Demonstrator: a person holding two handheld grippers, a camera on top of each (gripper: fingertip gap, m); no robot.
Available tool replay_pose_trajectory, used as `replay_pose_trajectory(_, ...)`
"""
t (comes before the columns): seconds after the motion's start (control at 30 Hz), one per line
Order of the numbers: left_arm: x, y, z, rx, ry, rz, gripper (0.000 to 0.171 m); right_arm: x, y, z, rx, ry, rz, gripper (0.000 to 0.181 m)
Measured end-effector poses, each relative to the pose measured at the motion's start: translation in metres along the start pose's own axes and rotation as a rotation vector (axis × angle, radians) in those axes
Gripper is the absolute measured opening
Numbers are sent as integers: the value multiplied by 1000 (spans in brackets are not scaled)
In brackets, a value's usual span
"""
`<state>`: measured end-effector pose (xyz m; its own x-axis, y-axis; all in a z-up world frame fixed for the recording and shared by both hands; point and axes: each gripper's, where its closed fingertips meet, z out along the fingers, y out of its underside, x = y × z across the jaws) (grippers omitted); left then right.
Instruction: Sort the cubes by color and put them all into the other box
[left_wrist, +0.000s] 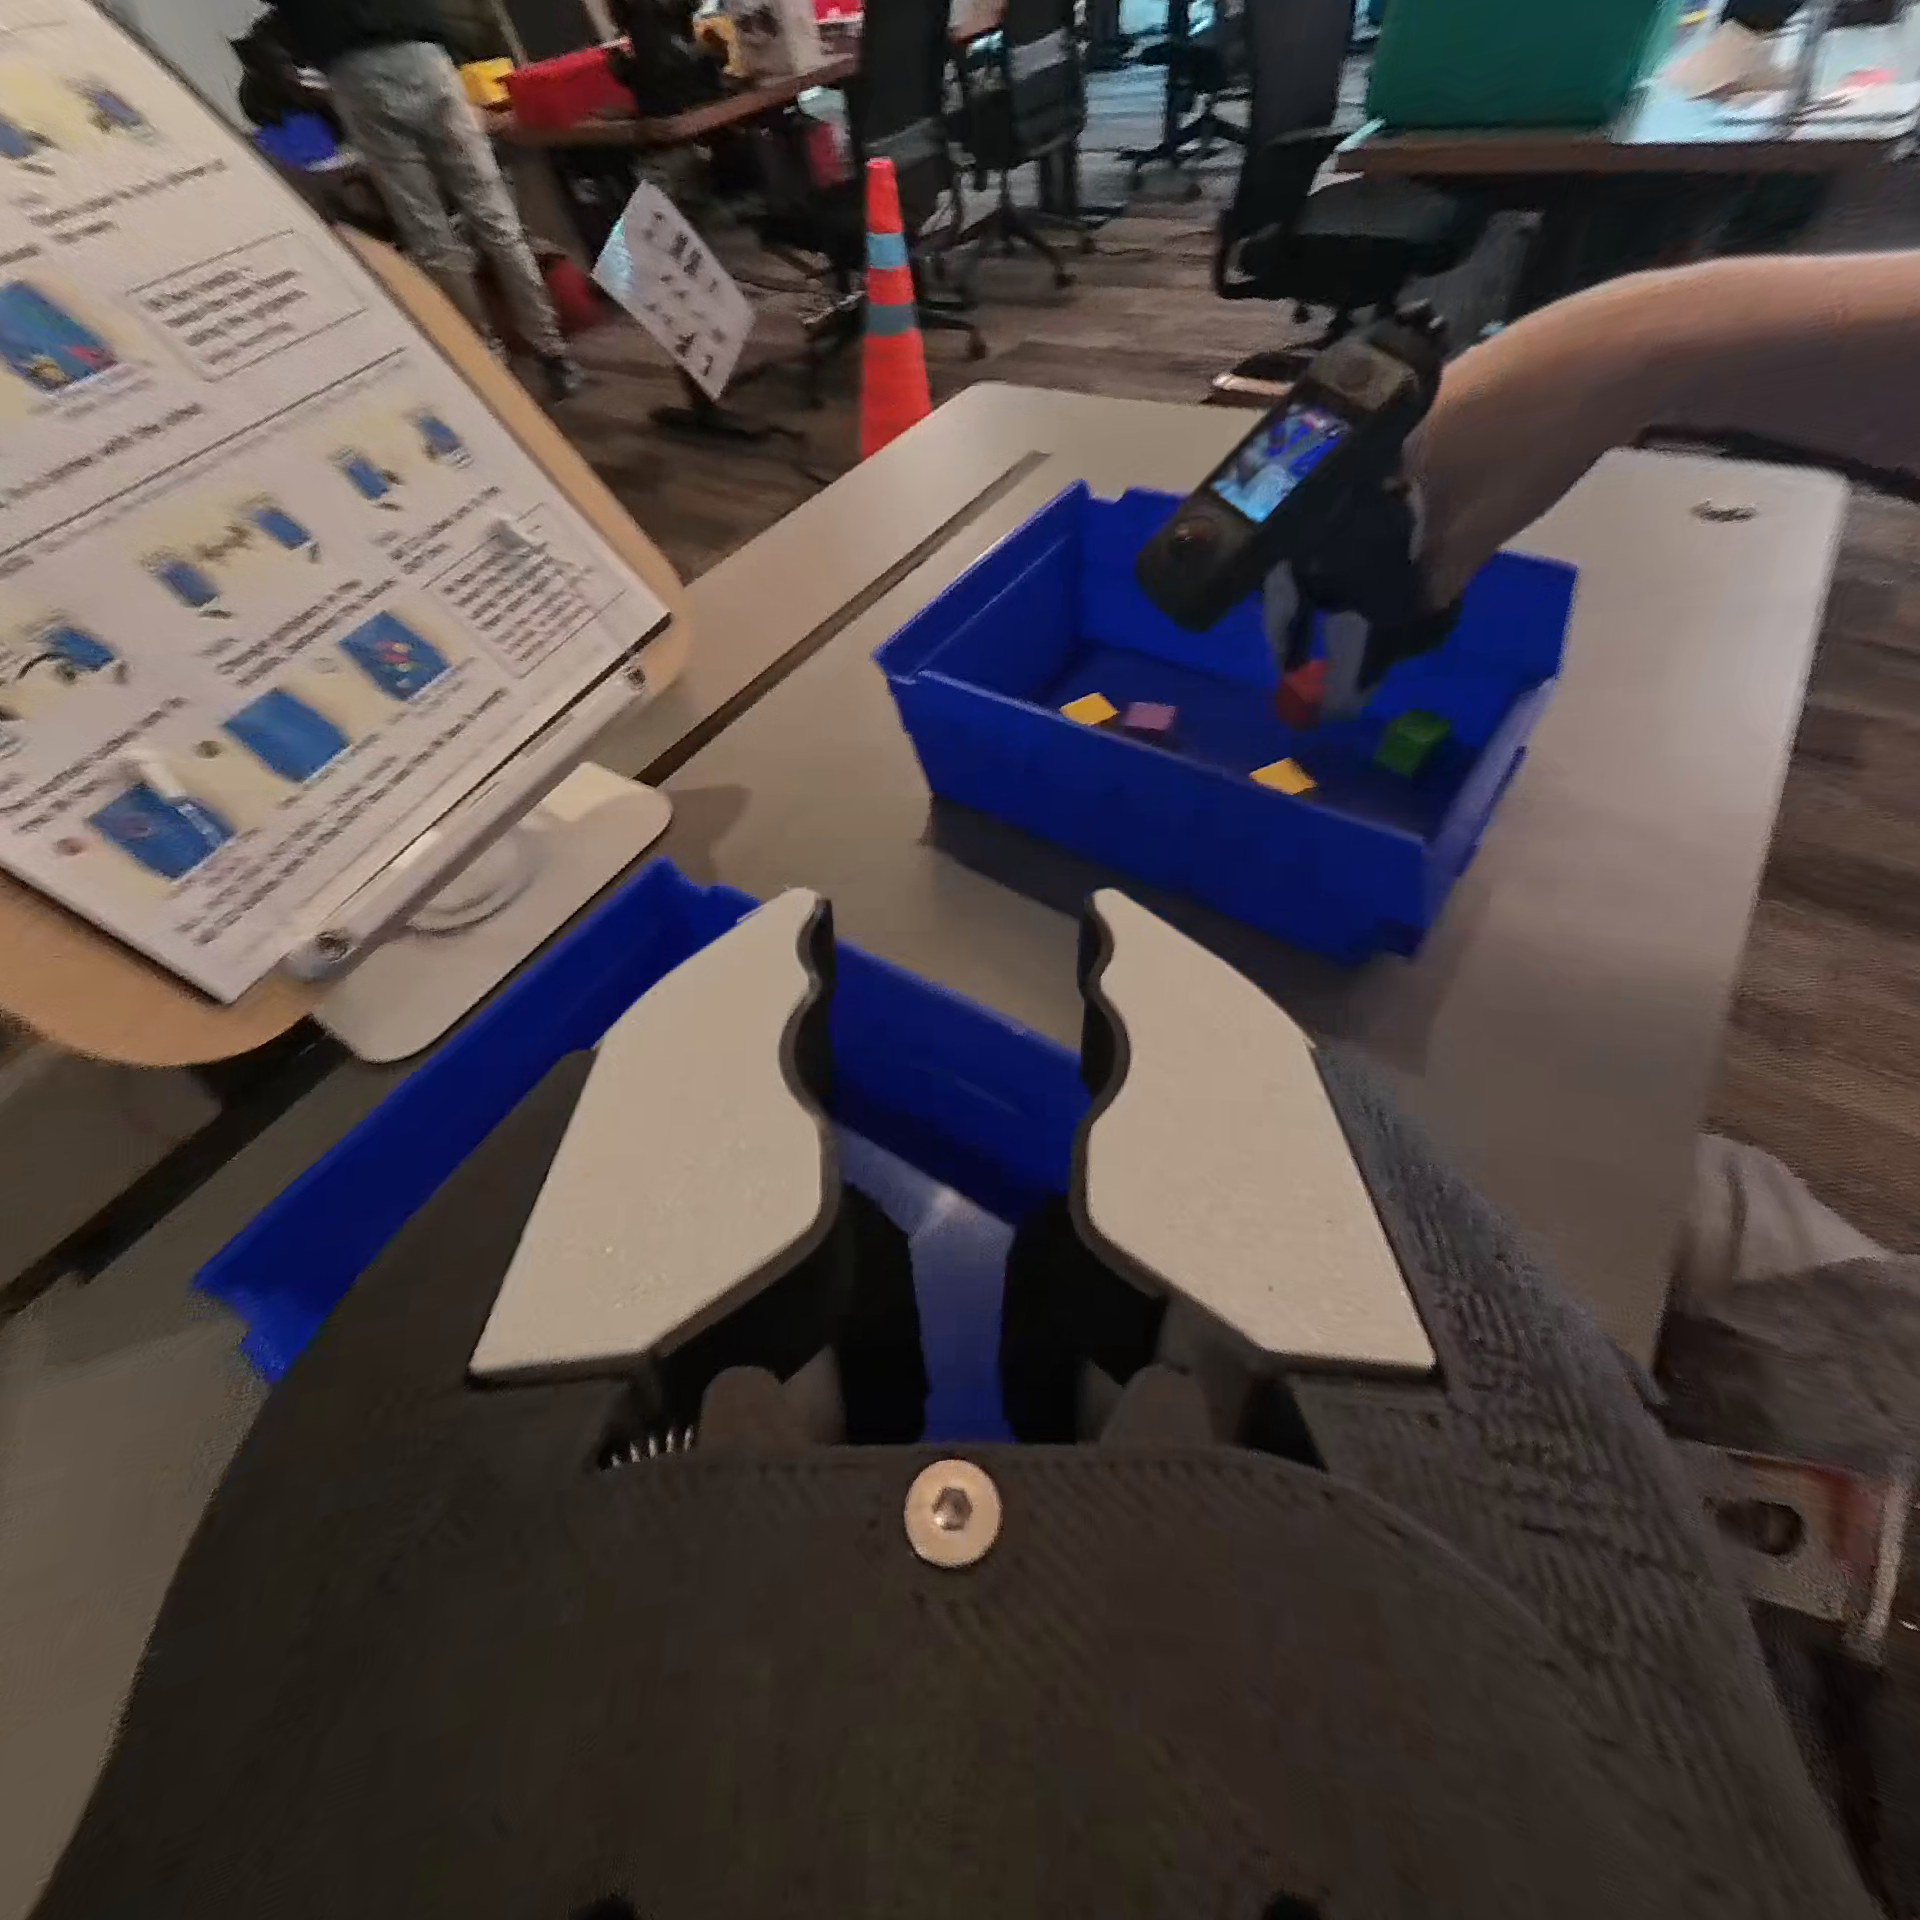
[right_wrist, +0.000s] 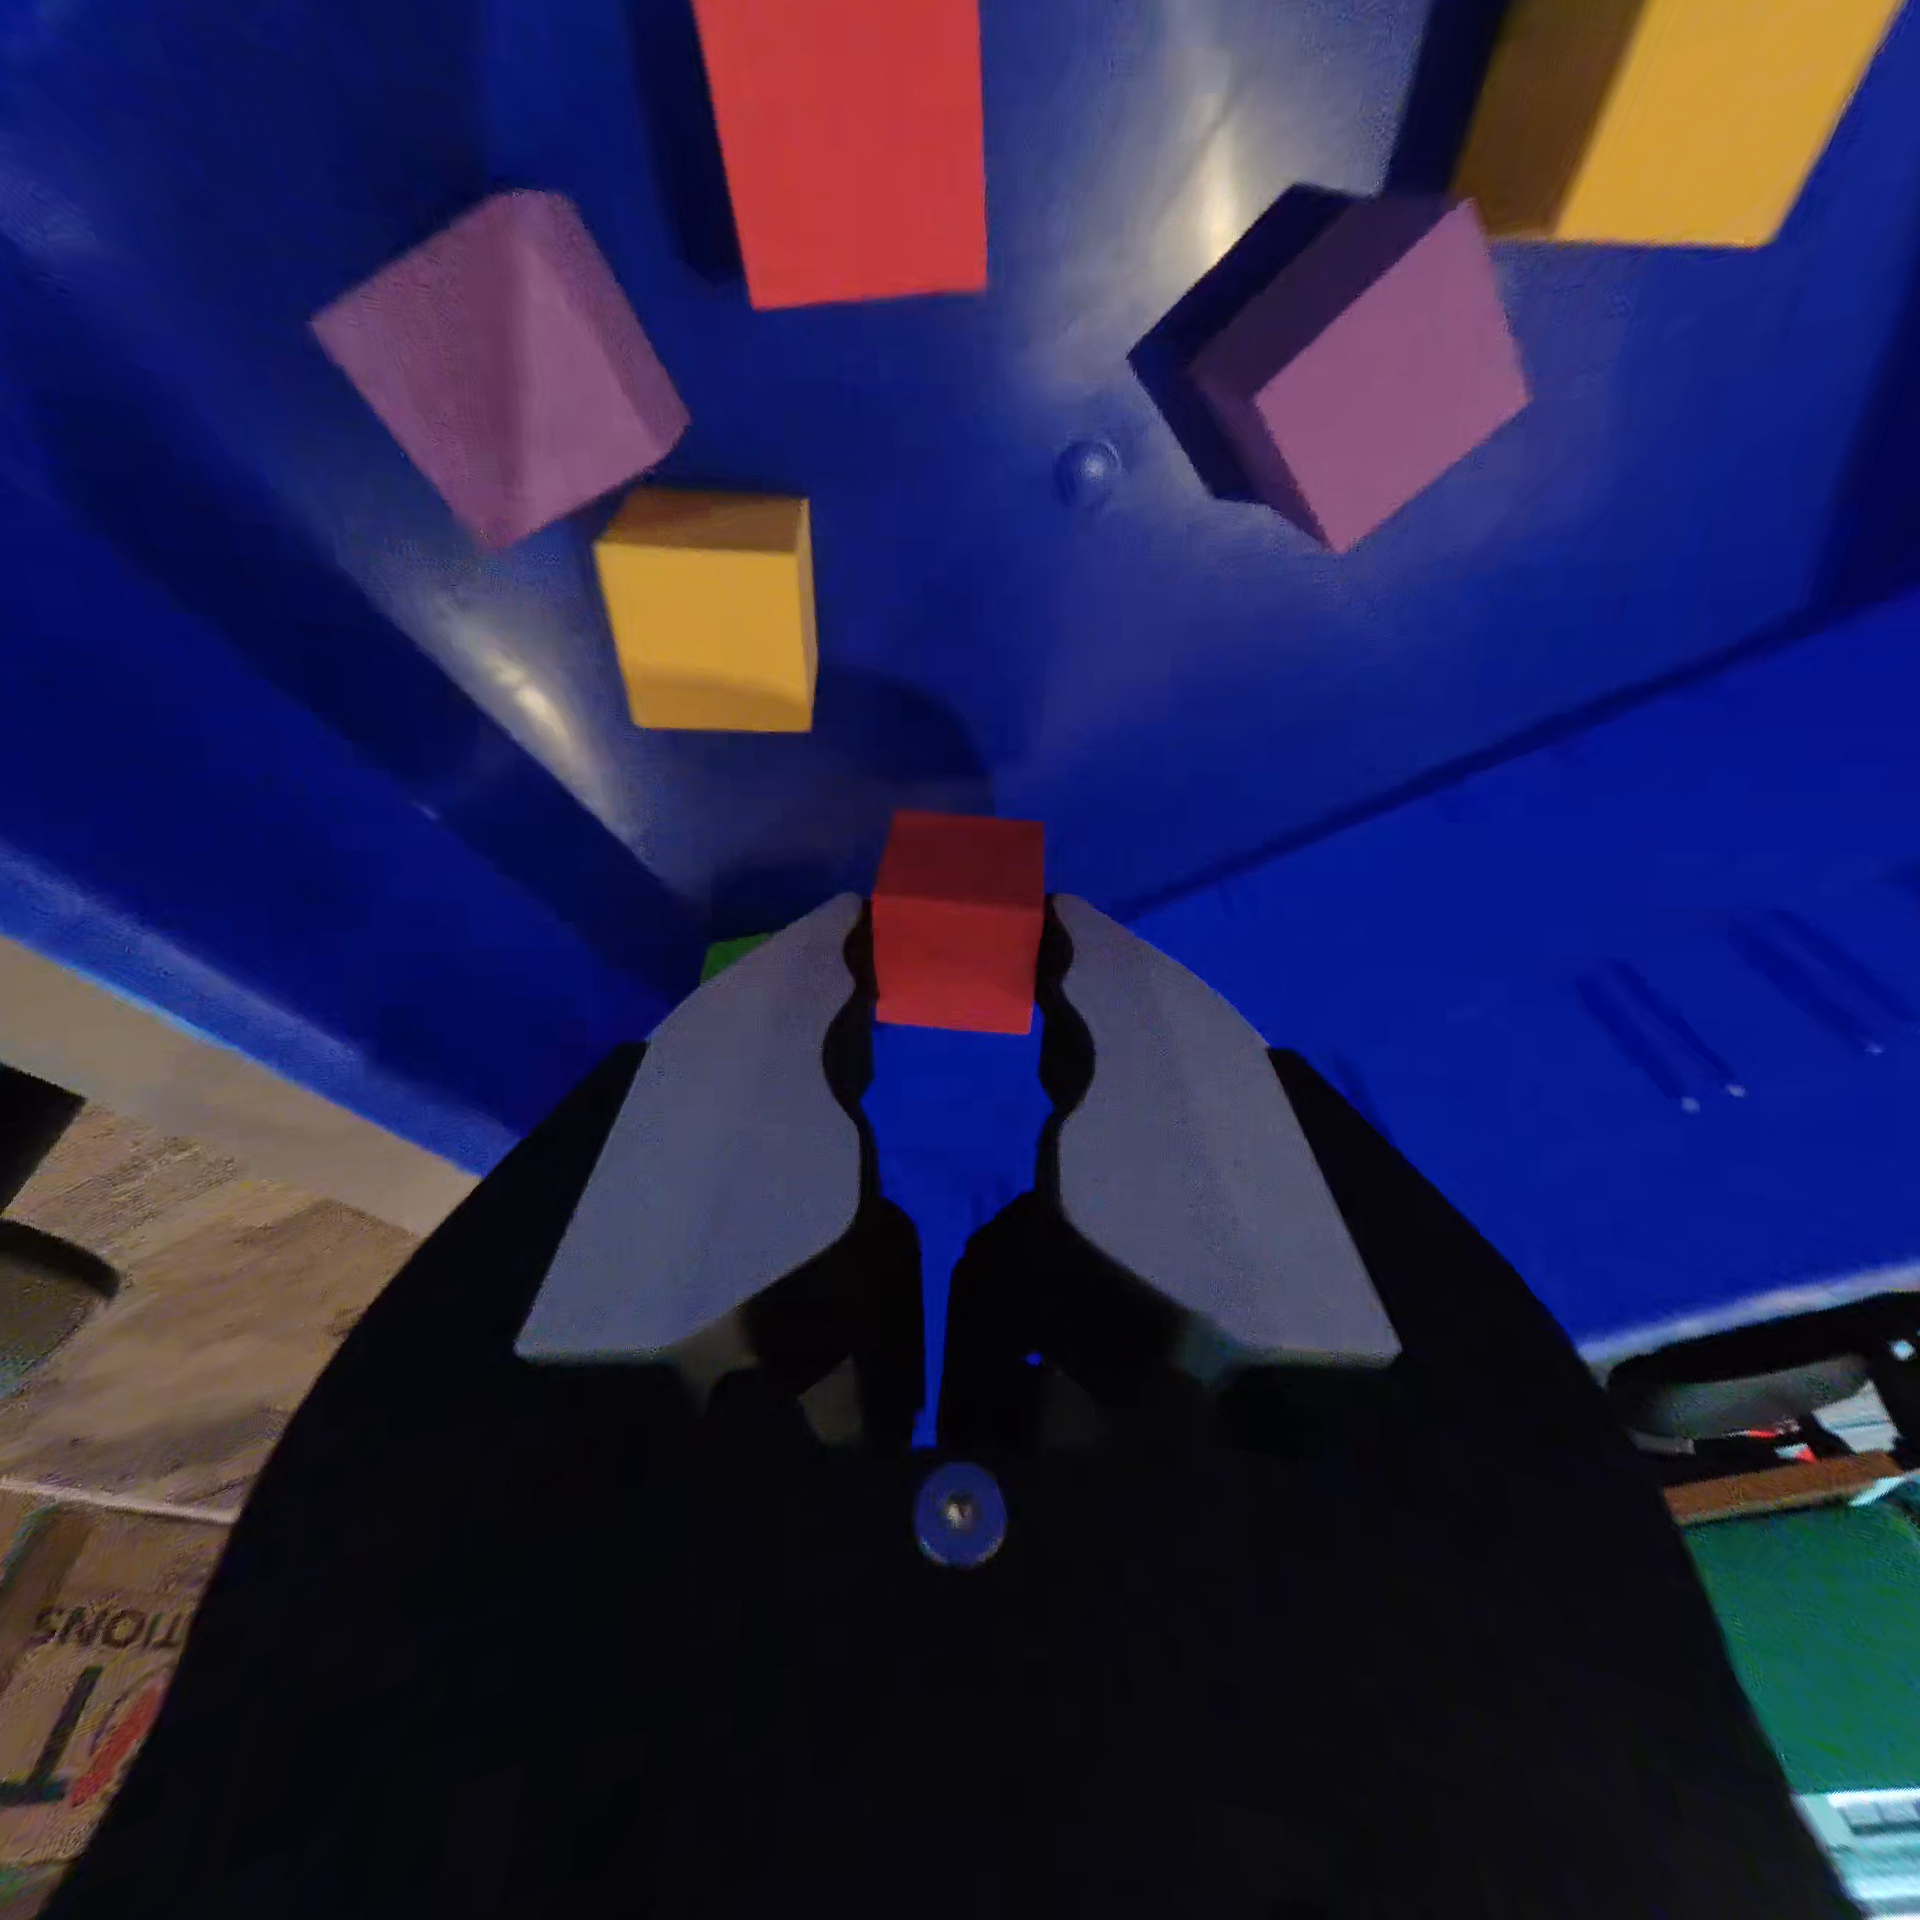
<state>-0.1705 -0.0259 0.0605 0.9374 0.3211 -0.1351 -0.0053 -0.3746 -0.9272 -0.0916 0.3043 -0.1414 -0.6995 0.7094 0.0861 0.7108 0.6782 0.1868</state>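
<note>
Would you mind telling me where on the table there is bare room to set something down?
The grey table is bare between the near blue bin and the far blue bin, and along its right edge. The far bin is crowded: loose blocks plus the right gripper shut on a red cube. The instruction board fills the left.

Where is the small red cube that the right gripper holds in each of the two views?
Left wrist view: the small red cube is right of centre, far off, between the fingers of the right gripper inside the far blue bin.
Right wrist view: the cube is at centre, pinched at the fingertips.
Shared landmark: the green cube beside it.
</note>
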Motion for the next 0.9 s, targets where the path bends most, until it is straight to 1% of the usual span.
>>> replay_pose_trajectory(0.1, -21, 21, 5, -83, -74, 15, 46, -4, -4, 13, 0, -40, 17, 29)
replay_pose_trajectory(0.17, -39, 39, 12, -177, -134, 47, 46, -7, -3, 19, -18, -70, 36, 29)
replay_pose_trajectory(0.2, -45, 49, 16, -239, -143, 61, 48, -8, -1, 22, -35, -79, 50, 35)
replay_pose_trajectory(0.23, -49, 61, 21, -308, -133, 67, 48, -8, 0, 23, -46, -80, 64, 47)
replay_pose_trajectory(0.27, -48, 73, 26, -378, -105, 59, 48, -7, 0, 23, -44, -78, 73, 53)
replay_pose_trajectory(0.3, -43, 83, 30, -440, -48, 41, 48, -6, 0, 21, -30, -73, 76, 53)
replay_pose_trajectory(0.37, -18, 102, 35, -546, 130, 10, 48, -2, -1, 12, 11, -46, 82, 53)
replay_pose_trajectory(0.4, -4, 111, 36, -592, 217, 36, 47, 1, -1, 5, 34, -27, 83, 52)
replay_pose_trajectory(0.43, 5, 119, 37, -627, 281, 105, 47, 3, 0, -2, 57, 1, 79, 51)
replay_pose_trajectory(0.53, 17, 144, 47, -680, 388, 401, 47, 6, -1, -22, 122, 74, 53, 49)
replay_pose_trajectory(0.67, 26, 170, 60, -738, 508, 612, 53, -1, -2, -42, 176, 145, 12, 46)
replay_pose_trajectory(0.7, 28, 176, 61, -757, 538, 634, 54, -4, -3, -45, 185, 158, 2, 46)
replay_pose_trajectory(0.8, 37, 188, 65, -790, 620, 630, 56, -13, -5, -54, 215, 185, -26, 45)
replay_pose_trajectory(0.9, 42, 198, 70, -821, 655, 641, 57, -18, -4, -59, 222, 210, -43, 45)
